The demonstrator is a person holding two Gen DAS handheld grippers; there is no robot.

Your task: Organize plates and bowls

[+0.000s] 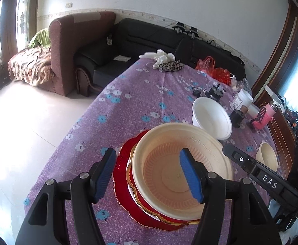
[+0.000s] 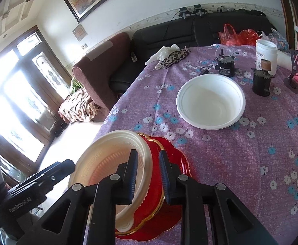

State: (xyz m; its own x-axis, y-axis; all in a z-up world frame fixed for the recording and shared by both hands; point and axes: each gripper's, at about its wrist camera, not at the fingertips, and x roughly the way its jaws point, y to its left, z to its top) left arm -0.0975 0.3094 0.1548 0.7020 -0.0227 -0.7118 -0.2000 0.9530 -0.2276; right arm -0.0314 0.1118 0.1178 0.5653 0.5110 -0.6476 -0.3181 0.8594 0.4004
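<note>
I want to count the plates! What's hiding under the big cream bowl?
Under the cream bowl sits a gold-rimmed red plate, then a bigger red plate on the table. The bowl covers their middles, so more plates may hide there.

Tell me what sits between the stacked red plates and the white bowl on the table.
Nothing: only bare purple floral tablecloth separates the red plates from the white bowl. The right wrist view shows that gap best.
</note>
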